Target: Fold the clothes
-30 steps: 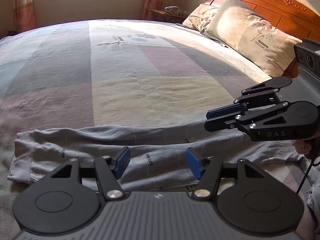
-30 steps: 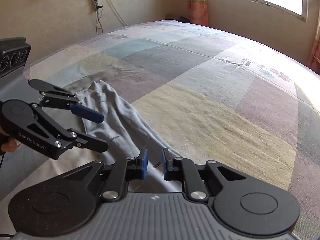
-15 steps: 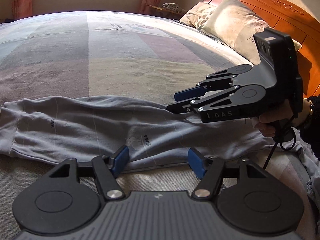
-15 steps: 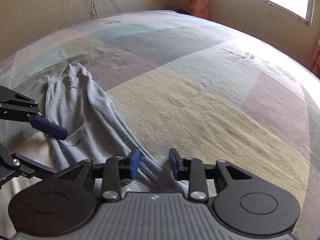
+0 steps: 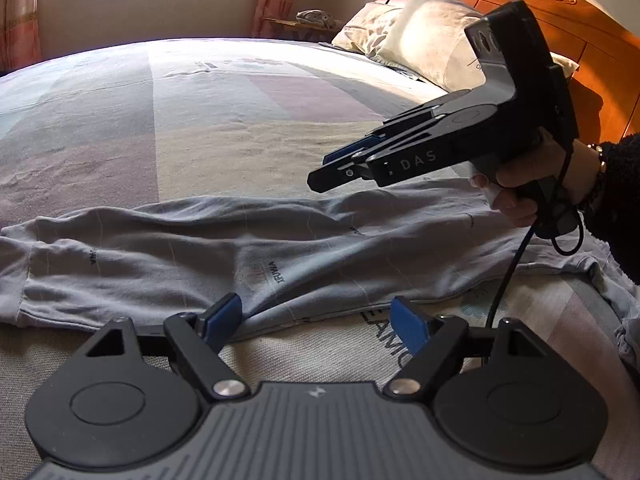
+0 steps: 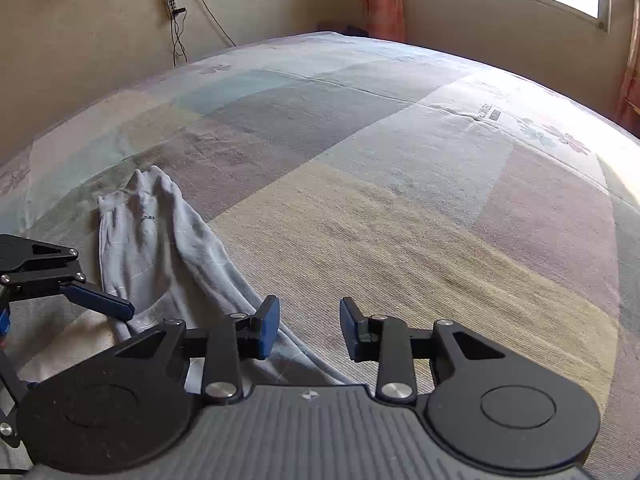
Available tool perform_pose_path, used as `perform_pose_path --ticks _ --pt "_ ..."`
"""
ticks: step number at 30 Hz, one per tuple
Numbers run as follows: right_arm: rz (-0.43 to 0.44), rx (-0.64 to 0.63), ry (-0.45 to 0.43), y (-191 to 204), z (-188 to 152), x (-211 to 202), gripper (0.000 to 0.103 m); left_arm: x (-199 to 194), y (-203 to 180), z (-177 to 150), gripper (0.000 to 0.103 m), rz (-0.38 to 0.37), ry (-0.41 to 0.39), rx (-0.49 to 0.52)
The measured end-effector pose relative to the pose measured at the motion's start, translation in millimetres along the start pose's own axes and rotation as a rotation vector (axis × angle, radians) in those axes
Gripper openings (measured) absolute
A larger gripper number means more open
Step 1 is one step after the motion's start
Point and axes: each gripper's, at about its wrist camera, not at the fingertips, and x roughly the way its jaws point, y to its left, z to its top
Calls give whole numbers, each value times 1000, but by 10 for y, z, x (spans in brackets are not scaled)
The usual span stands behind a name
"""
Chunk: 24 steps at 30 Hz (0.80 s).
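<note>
Since a second ago: the right gripper (image 6: 308, 330) jaws have gone from nearly closed to parted, holding nothing. In the left wrist view it has risen from level with the cloth to a lifted pose at 2 o'clock, clear of the fabric, its body now tilted down toward the pants. The left gripper (image 5: 316, 322) jaws stay wide apart and empty, the camera having drawn back a little so more of the garment shows.

The grey pants (image 5: 248, 256) lie lengthwise along the near edge of the bed (image 5: 224, 128), folded leg on leg, cuffs at 9 o'clock, waist toward 3 o'clock. The left gripper's blue pads sit just over the garment's near hem. In the right wrist view the pants (image 6: 160, 252) run from 6 o'clock out to 10 o'clock.

The patchwork bedspread is bare from 10 to 2 o'clock beyond the pants. Pillows (image 5: 424, 36) and headboard (image 5: 592, 40) bound the 1–2 o'clock side.

The waist end is cut off behind the person's hand (image 5: 520, 184) and dark sleeve (image 5: 616, 200). The small printing on the cloth is not legible. In the right wrist view only one finger of the left gripper shows, at 9 o'clock.
</note>
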Motion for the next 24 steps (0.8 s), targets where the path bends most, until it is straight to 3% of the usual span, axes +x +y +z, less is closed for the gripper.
perform_pose_path --ticks 3,8,10,12,14,20,24 --pt "-3 -68 50 117 -55 126 37 -48 -3 0 81 -12 5 7" --pt "-6 -197 51 343 -122 102 35 -103 -37 -2 81 -32 14 30" --pt "-17 -225 62 399 -101 108 28 -98 -74 -4 81 -44 19 49" --pt "-13 -231 75 433 -63 117 7 -97 -99 -3 82 -49 19 61" --pt "-32 -248 67 463 -38 125 5 -111 -100 -1 82 -48 12 63" --pt "-117 -64 6 188 110 188 6 -191 -62 11 82 -51 -15 48" --pt "-106 -19 -49 220 90 -166 14 -227 -4 24 82 -37 -21 32"
